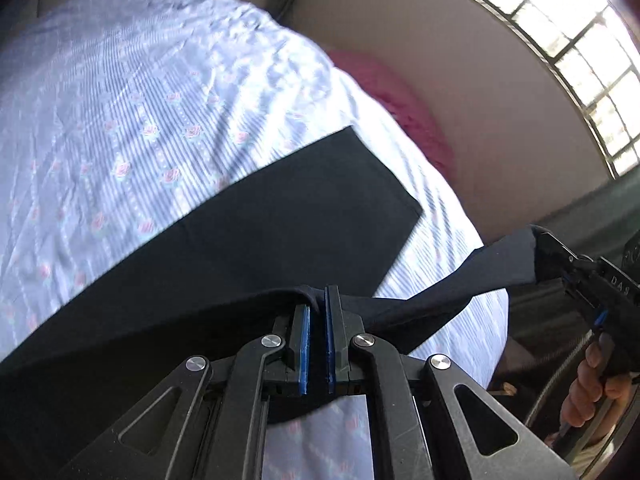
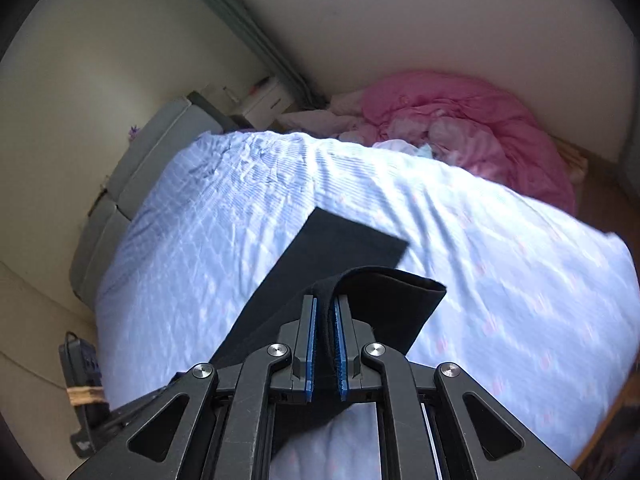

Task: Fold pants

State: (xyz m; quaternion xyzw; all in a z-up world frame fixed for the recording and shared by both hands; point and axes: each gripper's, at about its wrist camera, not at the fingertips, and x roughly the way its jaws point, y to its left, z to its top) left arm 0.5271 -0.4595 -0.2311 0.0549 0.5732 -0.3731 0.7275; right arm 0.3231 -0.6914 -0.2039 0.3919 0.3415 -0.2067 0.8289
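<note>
Black pants (image 1: 248, 232) lie stretched across a bed with a light blue flowered sheet (image 1: 132, 120). My left gripper (image 1: 318, 300) is shut on a fold of the pants' near edge. My right gripper (image 2: 326, 304) is shut on another part of the pants (image 2: 344, 244) and lifts it off the sheet (image 2: 500, 260). In the left wrist view the right gripper (image 1: 540, 240) shows at the right, with black cloth stretched taut between the two grippers. The far leg end lies flat on the sheet.
A pink quilt (image 2: 472, 128) is heaped at the far end of the bed against the wall; it also shows in the left wrist view (image 1: 400, 100). A grey headboard (image 2: 132, 184) and a white nightstand (image 2: 260, 100) stand at the left. A barred window (image 1: 580, 40) is at the right.
</note>
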